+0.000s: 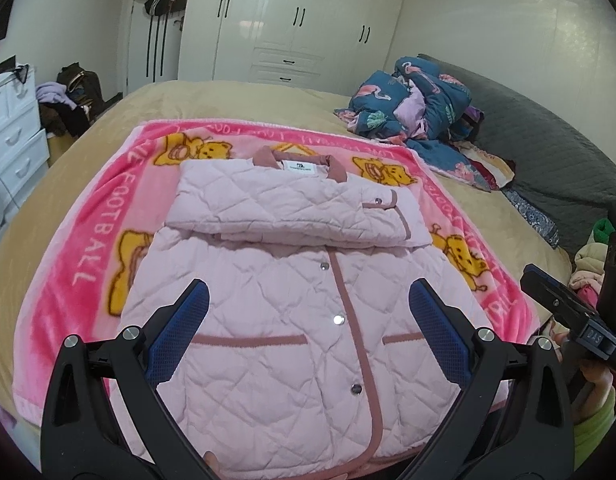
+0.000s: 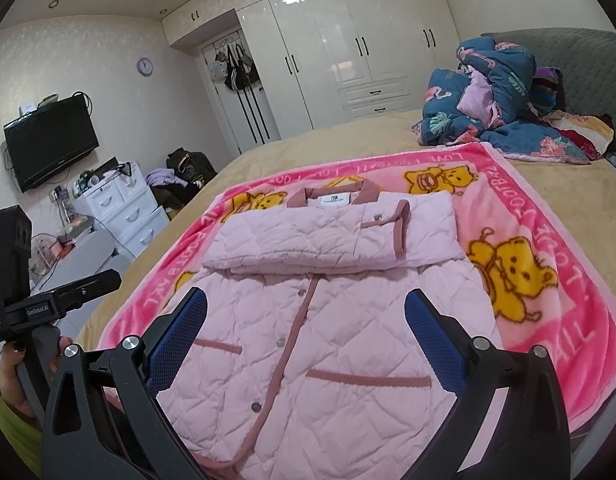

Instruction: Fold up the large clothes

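On the pink bear-print blanket (image 1: 88, 264), pale pink quilted jacket (image 1: 292, 320) has sleeves folded across; lengthwise fold remains; my left gripper (image 1: 308, 316) and right gripper (image 2: 306, 320) gape wide, empty.

Pink quilted jacket (image 1: 292, 320) lies flat on the blanket (image 1: 68, 280), sleeves folded across chest.

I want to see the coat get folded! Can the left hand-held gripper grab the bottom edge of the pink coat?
Probably yes. The left hand-held gripper is open above the pink coat, whose hem lies just below its fingers, and nothing covers that edge.
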`<state>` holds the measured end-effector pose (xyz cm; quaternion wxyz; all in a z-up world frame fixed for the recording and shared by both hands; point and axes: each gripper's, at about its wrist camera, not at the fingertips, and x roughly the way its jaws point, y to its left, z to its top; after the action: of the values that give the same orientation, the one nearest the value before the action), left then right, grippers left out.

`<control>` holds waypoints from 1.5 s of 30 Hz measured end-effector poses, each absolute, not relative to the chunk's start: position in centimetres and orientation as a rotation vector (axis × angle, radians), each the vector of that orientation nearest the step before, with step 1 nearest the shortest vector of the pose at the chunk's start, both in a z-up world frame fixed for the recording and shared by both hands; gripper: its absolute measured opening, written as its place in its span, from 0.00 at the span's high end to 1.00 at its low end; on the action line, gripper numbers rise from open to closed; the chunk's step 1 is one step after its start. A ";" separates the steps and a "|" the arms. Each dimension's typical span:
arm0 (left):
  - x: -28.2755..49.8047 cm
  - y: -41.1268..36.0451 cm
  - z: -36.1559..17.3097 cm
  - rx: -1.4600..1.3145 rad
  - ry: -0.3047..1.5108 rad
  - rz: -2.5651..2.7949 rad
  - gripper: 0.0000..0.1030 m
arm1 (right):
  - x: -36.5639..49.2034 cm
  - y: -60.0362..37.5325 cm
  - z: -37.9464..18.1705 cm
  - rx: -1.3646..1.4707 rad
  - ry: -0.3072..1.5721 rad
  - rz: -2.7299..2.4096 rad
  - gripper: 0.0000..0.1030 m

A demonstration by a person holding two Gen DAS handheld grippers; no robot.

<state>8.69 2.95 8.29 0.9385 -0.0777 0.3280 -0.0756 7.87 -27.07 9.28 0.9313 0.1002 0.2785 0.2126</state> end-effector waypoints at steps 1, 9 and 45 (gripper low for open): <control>8.6 3.0 8.1 -0.159 0.672 -0.152 0.09 | 7.7 -27.0 9.0 0.204 0.574 0.437 0.04; 7.8 3.5 6.1 -0.184 0.698 -0.118 0.09 | 6.7 -27.2 7.1 0.200 0.609 0.457 0.04; 5.1 9.5 -2.8 -0.163 0.856 0.091 0.09 | 5.0 -32.5 -0.4 0.167 0.757 0.352 0.04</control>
<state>5.09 9.48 -2.77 0.9056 -0.0788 0.4144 0.0443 4.98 -32.46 -0.44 0.9106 0.0812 0.3674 0.1708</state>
